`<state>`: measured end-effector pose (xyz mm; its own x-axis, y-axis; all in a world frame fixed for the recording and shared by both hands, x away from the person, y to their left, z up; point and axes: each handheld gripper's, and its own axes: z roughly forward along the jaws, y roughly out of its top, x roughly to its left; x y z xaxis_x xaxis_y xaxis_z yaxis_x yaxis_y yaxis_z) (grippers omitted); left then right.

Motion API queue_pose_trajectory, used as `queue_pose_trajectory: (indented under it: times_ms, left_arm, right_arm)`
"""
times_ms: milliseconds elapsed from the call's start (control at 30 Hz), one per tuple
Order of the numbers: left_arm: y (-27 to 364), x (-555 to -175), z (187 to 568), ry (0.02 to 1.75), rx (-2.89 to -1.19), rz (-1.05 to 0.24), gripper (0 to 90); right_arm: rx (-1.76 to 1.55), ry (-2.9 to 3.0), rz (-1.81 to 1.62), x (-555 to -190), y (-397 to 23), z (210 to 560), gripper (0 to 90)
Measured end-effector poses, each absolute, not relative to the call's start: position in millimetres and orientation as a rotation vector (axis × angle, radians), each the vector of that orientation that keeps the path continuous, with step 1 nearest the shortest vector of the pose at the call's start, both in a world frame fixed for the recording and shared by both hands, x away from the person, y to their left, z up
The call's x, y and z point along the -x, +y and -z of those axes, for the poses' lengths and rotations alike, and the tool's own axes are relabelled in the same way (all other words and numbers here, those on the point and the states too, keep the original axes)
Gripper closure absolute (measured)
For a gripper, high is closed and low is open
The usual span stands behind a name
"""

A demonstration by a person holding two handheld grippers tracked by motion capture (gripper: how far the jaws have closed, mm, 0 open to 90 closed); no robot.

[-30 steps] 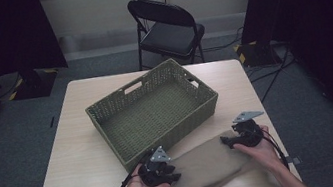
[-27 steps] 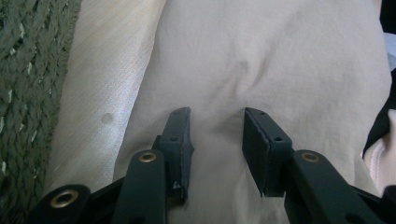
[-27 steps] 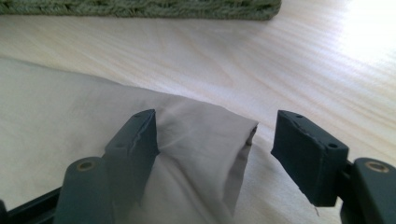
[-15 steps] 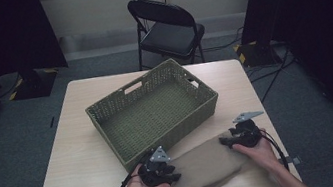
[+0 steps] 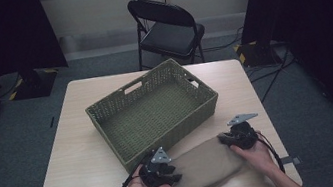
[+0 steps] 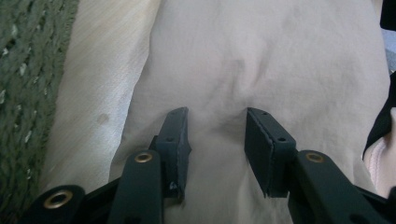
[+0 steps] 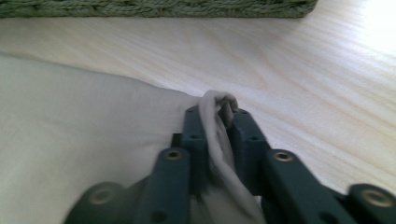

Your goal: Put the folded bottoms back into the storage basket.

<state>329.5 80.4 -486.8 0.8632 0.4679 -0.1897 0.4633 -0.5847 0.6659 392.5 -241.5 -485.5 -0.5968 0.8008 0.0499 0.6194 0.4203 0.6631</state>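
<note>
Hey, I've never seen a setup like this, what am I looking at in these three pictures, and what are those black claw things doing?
A person sits at a wooden table and holds a hand tool with two black jaws in each hand. The high view is shot from a fixed camera above the table. The other two come from small cameras riding on each tool, looking along its jaws.

On the table stand a green woven basket and, nearer the person, a folded tan cloth. Behind the table is a black folding chair.

The right gripper has just been closing and now pinches a bunched edge of the cloth between its jaws. The left gripper rests on the cloth with its jaws apart, pinching nothing yet.
</note>
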Motion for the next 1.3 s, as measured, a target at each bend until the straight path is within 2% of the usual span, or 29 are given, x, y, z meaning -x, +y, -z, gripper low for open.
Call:
queue_pose_trajectory:
  times_ms: [267, 367, 433, 467, 600, 767, 833, 1000, 1133, 1167, 1267, 1300]
  left_arm:
    - [64.2, -318.9, 488.7, 0.595, -2.273, 0.014, 61.0]
    - [63.5, -321.1, 483.9, 0.63, -2.268, 0.056, 57.6]
    - [71.3, -322.5, 478.5, 0.667, -2.246, 0.052, 58.8]
    - [77.8, -322.6, 476.2, 0.695, -2.246, 0.022, 55.1]
    - [100.8, -322.8, 471.5, 0.773, -2.208, 0.016, 49.9]
    - [117.6, -315.3, 467.9, 0.799, -2.18, 0.004, 48.5]
    - [116.5, -313.7, 472.3, 0.828, -2.203, -0.036, 46.3]
    - [108.7, -319.4, 485.0, 0.835, -2.263, 0.029, 34.2]
    - [100.4, -315.6, 485.6, 0.797, -2.288, 0.024, 33.7]
    - [97.0, -313.4, 486.5, 0.787, -2.292, -0.018, 33.7]
    - [90.8, -311.4, 486.3, 0.745, -2.327, -0.095, 39.0]
    - [89.5, -311.3, 486.6, 0.743, -2.327, -0.105, 43.1]
  right_arm:
    - [-1.303, 2.395, -0.976, -402.1, -252.1, 485.5, 81.8]
    - [-1.268, 2.404, -0.998, -402.9, -257.1, 486.8, 81.8]
    - [-1.254, 2.411, -1.001, -403.0, -260.0, 486.9, 81.6]
    - [-1.282, 2.414, -1.017, -403.5, -263.9, 487.2, 81.4]
    - [-1.304, 2.415, -1.023, -403.7, -267.1, 487.1, 81.4]
    - [-1.265, 2.412, -0.982, -401.4, -263.5, 485.8, 81.2]
    - [-1.276, 2.411, -0.987, -401.9, -264.2, 486.0, 81.1]
    - [-1.272, 2.411, -0.987, -402.0, -264.6, 486.0, 80.3]
    - [-1.259, 2.4, -0.969, -401.9, -265.8, 485.5, 78.5]
    - [-1.27, 2.395, -0.97, -401.7, -266.7, 485.6, 77.5]
    - [-1.289, 2.362, -0.971, -401.3, -268.7, 484.7, 65.5]
    - [-1.286, 2.339, -0.991, -400.1, -269.9, 482.4, 57.8]
